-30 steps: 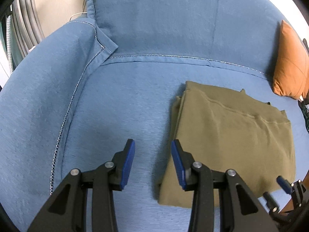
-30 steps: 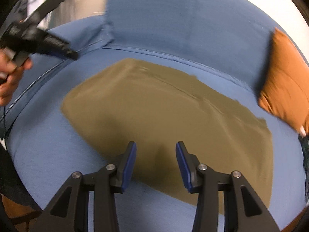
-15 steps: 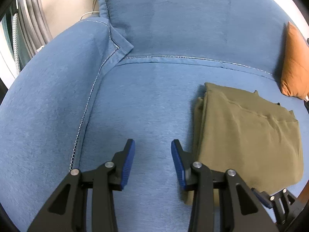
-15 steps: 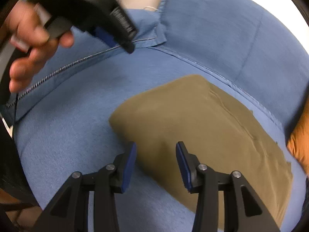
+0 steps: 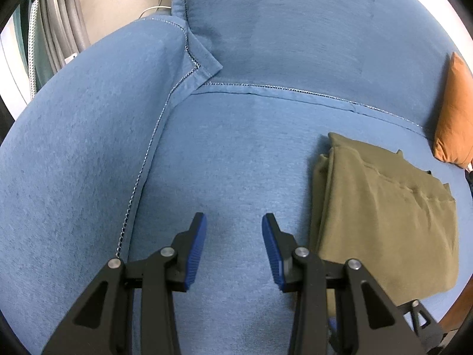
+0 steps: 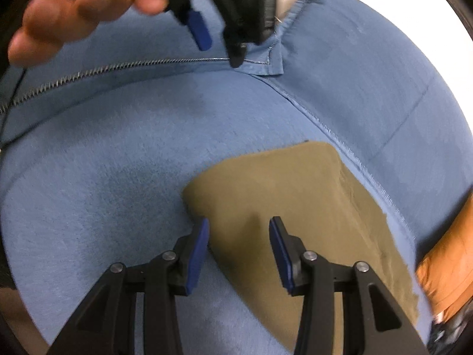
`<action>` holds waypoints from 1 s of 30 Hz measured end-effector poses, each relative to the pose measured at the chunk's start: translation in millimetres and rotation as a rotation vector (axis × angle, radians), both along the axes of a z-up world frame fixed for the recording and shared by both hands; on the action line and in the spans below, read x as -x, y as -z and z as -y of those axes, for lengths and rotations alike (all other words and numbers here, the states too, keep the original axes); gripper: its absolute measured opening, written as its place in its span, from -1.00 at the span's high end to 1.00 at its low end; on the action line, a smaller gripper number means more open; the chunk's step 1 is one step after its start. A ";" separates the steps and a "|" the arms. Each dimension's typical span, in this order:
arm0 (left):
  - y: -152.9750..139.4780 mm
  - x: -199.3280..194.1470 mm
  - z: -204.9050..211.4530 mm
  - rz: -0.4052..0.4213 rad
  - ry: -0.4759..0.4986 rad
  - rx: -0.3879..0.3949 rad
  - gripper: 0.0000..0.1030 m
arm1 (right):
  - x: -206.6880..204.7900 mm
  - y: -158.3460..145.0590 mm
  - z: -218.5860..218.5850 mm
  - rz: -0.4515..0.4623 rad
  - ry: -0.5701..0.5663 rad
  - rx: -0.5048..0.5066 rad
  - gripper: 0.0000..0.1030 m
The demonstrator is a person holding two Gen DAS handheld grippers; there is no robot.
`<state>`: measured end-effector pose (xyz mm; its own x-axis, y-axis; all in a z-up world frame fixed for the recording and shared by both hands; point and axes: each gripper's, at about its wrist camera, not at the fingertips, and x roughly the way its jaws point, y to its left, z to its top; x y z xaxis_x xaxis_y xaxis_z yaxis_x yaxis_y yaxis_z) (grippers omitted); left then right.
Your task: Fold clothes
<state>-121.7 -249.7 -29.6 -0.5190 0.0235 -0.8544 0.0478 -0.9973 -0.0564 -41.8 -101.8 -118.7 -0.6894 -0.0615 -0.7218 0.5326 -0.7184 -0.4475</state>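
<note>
Writing or brand marks cannot be made out on anything in either view. Olive garment [image 5: 384, 216] lies folded into a flat rectangle on the blue sofa seat [image 5: 224, 159], near the back seam and close to an orange cushion [image 5: 455, 112]. The left gripper [image 5: 234, 224] hangs over bare seat just left of the garment, blue pads spread apart and holding nothing. From the right wrist view the left hand [image 6: 74, 9] grips its handle, blurred, at the upper left. The right gripper [image 6: 239, 227] points down over the garment's near corner, jaws parted and empty.
</note>
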 end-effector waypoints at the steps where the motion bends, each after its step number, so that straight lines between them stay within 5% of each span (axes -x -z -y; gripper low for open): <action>1: 0.7 0.5 1.4 0.004 -0.004 -0.009 0.26 | 1.0 2.8 2.8 -0.008 -0.005 -0.022 0.16; 11: 5.7 13.0 19.5 0.039 -0.004 -0.164 0.26 | 10.5 30.3 30.6 -0.088 -0.056 -0.245 0.17; 12: 6.2 16.1 21.6 0.044 0.007 -0.199 0.26 | 11.4 33.1 33.4 -0.095 -0.061 -0.267 0.25; 13: 8.6 22.1 22.6 0.055 0.033 -0.266 0.26 | 12.4 35.8 36.2 -0.103 -0.066 -0.290 0.53; 17: 34.0 54.9 11.8 0.179 0.151 -0.551 -0.06 | 10.8 19.8 29.1 -0.125 -0.052 -0.232 0.76; 22: 69.5 91.1 -30.9 0.287 0.304 -0.635 -0.23 | 8.7 -0.4 20.0 -0.152 -0.033 -0.159 0.80; 30: 116.1 124.0 -66.8 0.390 0.342 -0.706 -0.48 | 13.1 -22.0 10.7 -0.162 -0.010 -0.072 0.80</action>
